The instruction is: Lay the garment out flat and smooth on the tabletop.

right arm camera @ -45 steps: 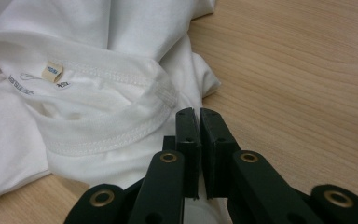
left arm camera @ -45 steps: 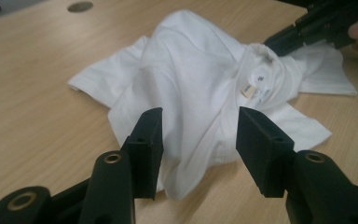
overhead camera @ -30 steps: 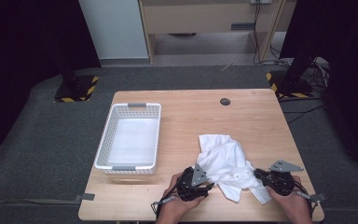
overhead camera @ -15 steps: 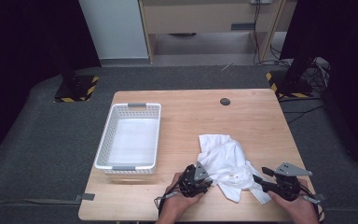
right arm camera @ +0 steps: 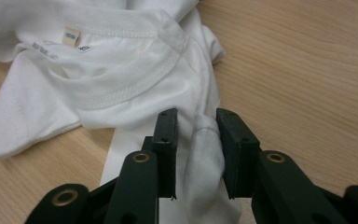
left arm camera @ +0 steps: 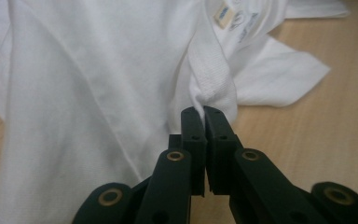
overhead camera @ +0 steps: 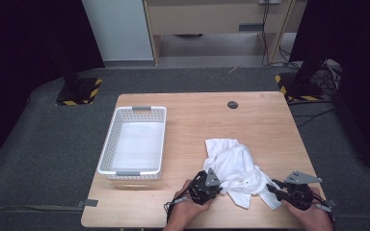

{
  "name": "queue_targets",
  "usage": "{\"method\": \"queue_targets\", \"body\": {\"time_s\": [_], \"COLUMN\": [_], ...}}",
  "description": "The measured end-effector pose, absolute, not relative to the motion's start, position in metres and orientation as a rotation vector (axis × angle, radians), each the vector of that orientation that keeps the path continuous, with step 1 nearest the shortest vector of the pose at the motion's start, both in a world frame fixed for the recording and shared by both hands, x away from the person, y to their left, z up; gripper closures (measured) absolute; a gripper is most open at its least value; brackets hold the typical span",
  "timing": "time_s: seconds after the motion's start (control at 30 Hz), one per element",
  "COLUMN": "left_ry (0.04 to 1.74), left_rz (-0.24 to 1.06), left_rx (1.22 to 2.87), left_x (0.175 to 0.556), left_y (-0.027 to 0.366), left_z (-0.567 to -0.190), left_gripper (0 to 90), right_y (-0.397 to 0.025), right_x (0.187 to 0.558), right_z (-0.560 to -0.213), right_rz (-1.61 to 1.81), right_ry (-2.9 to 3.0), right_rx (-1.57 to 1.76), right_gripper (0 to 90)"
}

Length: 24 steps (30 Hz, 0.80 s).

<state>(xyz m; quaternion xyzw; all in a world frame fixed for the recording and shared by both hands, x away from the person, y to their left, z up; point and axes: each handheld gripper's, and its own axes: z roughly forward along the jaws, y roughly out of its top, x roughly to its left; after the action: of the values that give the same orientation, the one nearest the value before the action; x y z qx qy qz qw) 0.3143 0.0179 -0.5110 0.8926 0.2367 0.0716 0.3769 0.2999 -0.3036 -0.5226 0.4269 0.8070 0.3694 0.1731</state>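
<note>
A crumpled white T-shirt [overhead camera: 236, 168] lies on the near right part of the wooden table [overhead camera: 197, 115]. My left gripper [overhead camera: 219, 187] is at the shirt's near left edge. In the left gripper view it [left arm camera: 204, 113] is shut on a ribbed fold of the shirt [left arm camera: 98, 93]. My right gripper [overhead camera: 271, 186] is at the shirt's near right corner. In the right gripper view it [right arm camera: 197, 122] stands open, with a narrow twisted strip of the shirt [right arm camera: 121, 79] lying between the jaws. The neck label [right arm camera: 71, 36] shows beyond it.
A white plastic basket [overhead camera: 110, 144] stands on the table's left half, with nothing visible in it. A small black disc [overhead camera: 232, 104] sits near the far edge. Bare wood lies between basket and shirt. Dark floor surrounds the table.
The left gripper has crept slightly right into the shirt's edge. The right gripper has shifted a little right and nearer to me at the shirt's corner.
</note>
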Motion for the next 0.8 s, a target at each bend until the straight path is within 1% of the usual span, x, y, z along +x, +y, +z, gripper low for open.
{"method": "queue_targets", "body": {"time_s": [0.2, 0.3, 0.4, 0.53, 0.67, 0.8], "left_ry": [0.572, 0.558, 0.552, 0.532, 0.555, 0.604], "left_rz": [0.152, 0.153, 0.146, 0.182, 0.228, 0.289], "left_rx": [2.240, 2.204, 2.155, 2.116, 2.106, 2.137], "left_x": [0.302, 0.299, 0.298, 0.304, 0.323, 0.352], "left_y": [0.017, 0.017, 0.017, 0.014, 0.007, -0.002], "left_z": [-0.495, -0.486, -0.474, -0.454, -0.441, -0.442], "left_gripper": [88.7, 88.8, 88.8, 88.7, 88.5, 88.3], "right_y": [-0.308, -0.310, -0.311, -0.310, -0.311, -0.315], "right_x": [0.306, 0.308, 0.306, 0.302, 0.302, 0.302], "right_z": [-0.521, -0.521, -0.518, -0.513, -0.513, -0.511], "right_rz": [1.040, 1.037, 1.052, 1.071, 1.067, 1.077], "right_ry": [2.248, 2.235, 2.228, 2.231, 2.234, 2.217], "right_rx": [1.221, 1.222, 1.220, 1.216, 1.227, 1.245], "right_gripper": [81.8, 85.1, 85.4, 85.1, 84.4, 84.6]}}
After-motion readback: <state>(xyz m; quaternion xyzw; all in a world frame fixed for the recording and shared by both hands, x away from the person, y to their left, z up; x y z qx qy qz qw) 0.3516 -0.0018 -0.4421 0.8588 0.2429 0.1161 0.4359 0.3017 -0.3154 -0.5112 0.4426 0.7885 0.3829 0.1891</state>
